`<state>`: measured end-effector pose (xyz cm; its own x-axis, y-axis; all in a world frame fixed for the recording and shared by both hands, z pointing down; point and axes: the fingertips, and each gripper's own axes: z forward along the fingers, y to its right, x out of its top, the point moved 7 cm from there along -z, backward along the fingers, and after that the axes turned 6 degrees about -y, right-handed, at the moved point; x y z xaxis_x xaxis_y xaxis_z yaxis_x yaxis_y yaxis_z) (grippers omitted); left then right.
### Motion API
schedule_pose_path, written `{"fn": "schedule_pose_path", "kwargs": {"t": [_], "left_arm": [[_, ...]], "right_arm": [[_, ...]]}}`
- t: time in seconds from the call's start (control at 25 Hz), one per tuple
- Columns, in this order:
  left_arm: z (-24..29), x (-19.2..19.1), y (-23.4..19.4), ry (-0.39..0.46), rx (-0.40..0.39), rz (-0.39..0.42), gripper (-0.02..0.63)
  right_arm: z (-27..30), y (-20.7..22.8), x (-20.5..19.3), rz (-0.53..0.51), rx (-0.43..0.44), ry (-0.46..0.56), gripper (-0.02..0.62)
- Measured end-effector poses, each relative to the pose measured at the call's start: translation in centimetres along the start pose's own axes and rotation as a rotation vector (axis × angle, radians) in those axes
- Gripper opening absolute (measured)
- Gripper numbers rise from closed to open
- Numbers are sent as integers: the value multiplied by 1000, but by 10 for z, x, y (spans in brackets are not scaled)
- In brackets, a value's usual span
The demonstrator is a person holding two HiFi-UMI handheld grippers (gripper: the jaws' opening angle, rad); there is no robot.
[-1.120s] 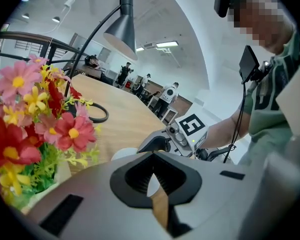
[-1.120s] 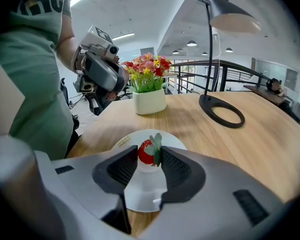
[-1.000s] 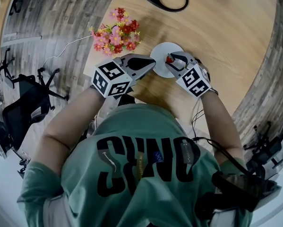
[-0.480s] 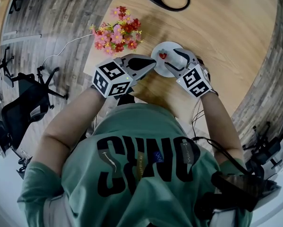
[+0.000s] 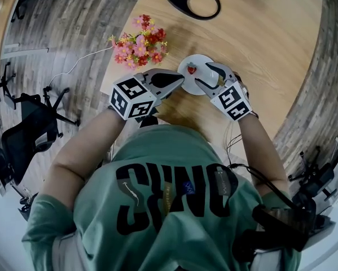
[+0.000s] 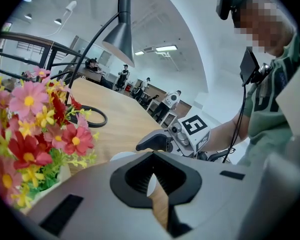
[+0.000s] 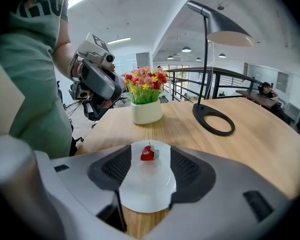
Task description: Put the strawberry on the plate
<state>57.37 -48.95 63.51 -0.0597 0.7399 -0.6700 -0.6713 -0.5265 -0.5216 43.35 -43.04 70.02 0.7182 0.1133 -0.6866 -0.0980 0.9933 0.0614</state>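
Red strawberry (image 5: pixel 192 69) is lying on the round white plate (image 5: pixel 188 81), on the wooden table (image 5: pixel 259 44).
The right gripper (image 5: pixel 201 73) is hovering with jaws spread wide over the plate, gripping nothing; the left gripper (image 5: pixel 177 79) is holding its jaws nearly together, empty, beside the plate's rim. A white pot (image 7: pixel 146 111) is carrying red, pink and yellow flowers (image 7: pixel 143 84).

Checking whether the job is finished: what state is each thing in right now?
Strawberry: lying on the plate, free of both grippers.
Plate: holds the strawberry.
Right gripper: open, empty.
Left gripper: shut, empty.
Flower pot: upright.
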Motion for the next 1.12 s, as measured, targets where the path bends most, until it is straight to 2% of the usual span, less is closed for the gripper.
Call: {"fn": "schedule_pose_path", "kwargs": {"t": [0.2, 0.48, 0.52, 0.68, 0.84, 1.0, 1.12], "left_arm": [[-12, 14, 11, 34, -1, 19, 5], [-41, 35, 28, 88, -3, 63, 5], [-46, 38, 30, 95, -3, 79, 5], [-73, 51, 41, 135, 1, 134, 5], [-98, 55, 50, 158, 12, 168, 5], [-126, 54, 51, 199, 31, 167, 5], [-147, 56, 47, 247, 50, 144, 5]], "right_arm": [[-26, 1, 8, 57, -20, 49, 230], [-69, 5, 34, 144, -65, 177, 229], [-76, 6, 39, 153, -82, 195, 219], [-104, 10, 54, 181, -151, 263, 118], [-127, 11, 70, 179, -177, 314, 64], [-141, 6, 88, 159, -179, 349, 20], [-151, 9, 98, 210, -168, 399, 7]]}}
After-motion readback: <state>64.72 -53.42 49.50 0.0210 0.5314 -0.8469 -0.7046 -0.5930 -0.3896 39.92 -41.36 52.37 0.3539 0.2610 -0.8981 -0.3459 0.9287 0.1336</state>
